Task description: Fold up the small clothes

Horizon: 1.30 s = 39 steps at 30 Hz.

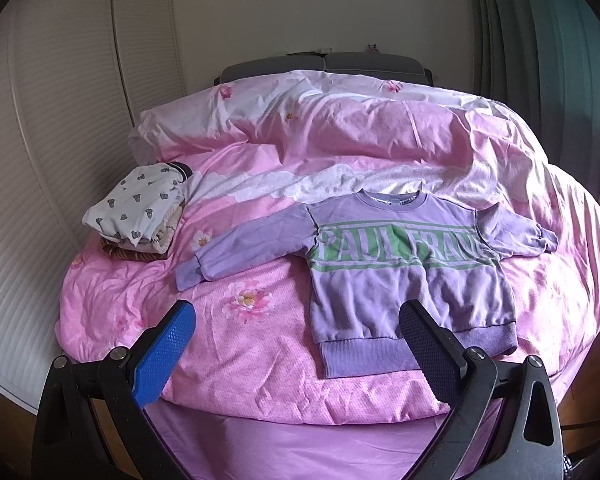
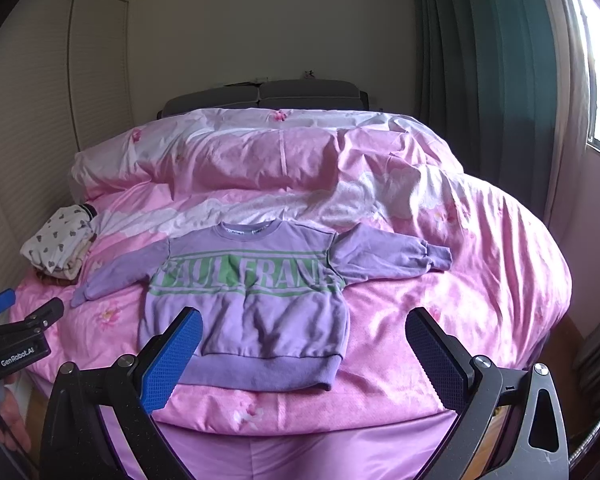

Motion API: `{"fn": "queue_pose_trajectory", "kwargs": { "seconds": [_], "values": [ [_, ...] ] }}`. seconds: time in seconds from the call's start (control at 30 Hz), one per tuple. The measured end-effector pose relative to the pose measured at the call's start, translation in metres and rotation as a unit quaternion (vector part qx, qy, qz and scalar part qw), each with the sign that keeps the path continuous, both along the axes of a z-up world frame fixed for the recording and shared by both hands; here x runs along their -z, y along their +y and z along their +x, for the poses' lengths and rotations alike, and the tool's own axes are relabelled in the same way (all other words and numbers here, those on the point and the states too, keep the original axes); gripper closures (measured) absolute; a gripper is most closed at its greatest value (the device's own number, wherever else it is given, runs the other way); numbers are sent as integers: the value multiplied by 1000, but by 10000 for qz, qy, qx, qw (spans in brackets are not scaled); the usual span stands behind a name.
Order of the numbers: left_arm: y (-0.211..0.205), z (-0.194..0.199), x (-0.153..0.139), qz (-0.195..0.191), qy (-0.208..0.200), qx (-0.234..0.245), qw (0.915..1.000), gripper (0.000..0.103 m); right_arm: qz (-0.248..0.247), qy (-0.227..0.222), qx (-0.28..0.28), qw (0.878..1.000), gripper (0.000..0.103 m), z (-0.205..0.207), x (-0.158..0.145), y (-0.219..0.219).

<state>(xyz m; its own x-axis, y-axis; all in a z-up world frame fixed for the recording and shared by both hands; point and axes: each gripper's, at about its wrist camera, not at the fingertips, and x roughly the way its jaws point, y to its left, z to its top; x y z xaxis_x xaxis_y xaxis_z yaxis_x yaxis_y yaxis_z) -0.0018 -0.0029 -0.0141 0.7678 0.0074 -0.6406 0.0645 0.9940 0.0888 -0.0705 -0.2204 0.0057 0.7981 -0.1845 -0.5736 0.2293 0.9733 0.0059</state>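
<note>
Left gripper point(image 1: 296, 354) is showing black angular arms with silver screw heads, one finger wearing a blue textured pad, the other a dark one; right gripper point(image 2: 304, 360) is looking identical; white "GenRobot.AI" lettering is showing at the right-wrist frame's lower left.

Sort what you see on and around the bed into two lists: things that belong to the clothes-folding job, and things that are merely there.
Belongs to the job:
purple sweatshirt, spread flat
pile of folded clothes
left tool, open
right tool, open

Merely there:
pink duvet
grey headboard
green curtain
</note>
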Motion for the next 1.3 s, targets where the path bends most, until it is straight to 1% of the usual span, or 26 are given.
{"fn": "queue_pose_trajectory", "kwargs": {
  "seconds": [1.3],
  "values": [
    [-6, -4, 5, -23, 27, 37, 10000, 0, 32, 36, 73, 10000, 0, -1, 3, -4]
  ]
}}
